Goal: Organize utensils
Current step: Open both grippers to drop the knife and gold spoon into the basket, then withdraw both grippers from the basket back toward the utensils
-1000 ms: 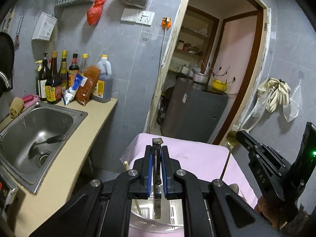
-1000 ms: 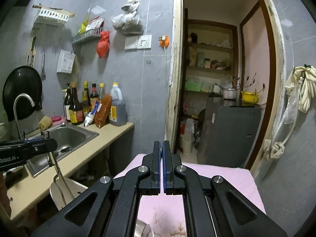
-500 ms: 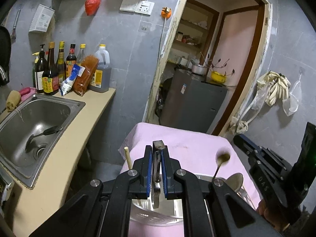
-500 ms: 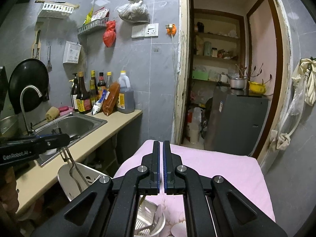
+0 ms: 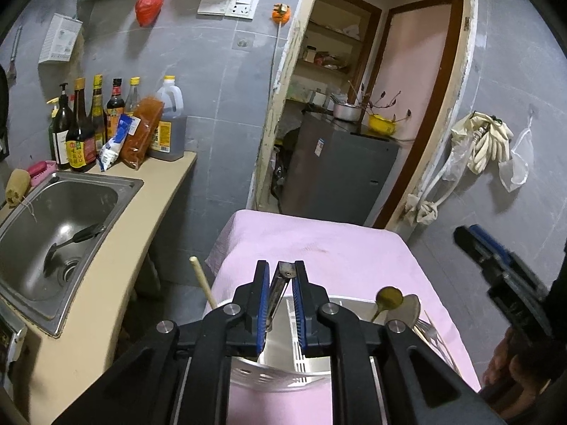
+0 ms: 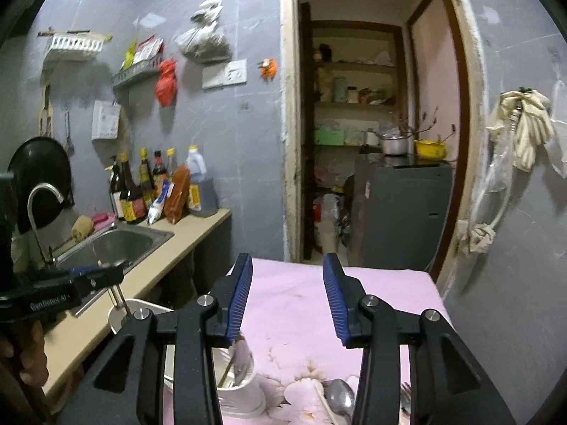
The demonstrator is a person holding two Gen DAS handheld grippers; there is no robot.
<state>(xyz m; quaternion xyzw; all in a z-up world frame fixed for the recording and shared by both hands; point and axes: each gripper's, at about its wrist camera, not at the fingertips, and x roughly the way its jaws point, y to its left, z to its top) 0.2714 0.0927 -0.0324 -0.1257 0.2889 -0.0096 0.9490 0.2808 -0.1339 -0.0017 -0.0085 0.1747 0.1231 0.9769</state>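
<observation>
Utensils stand in the white caddy (image 5: 280,372) at the near edge of the pink-covered worktop (image 5: 319,244). Your left tool (image 5: 280,304) is easing apart, a flat metal utensil (image 5: 278,290) leaning loose between its pads above the caddy. Your right tool (image 6: 287,294) is spreading with nothing between its pads; a spoon (image 6: 340,396) lies on the cloth below it.

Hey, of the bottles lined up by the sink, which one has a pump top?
The dark bottle at the row's far left end; its neighbours all have plain screw caps.
</observation>
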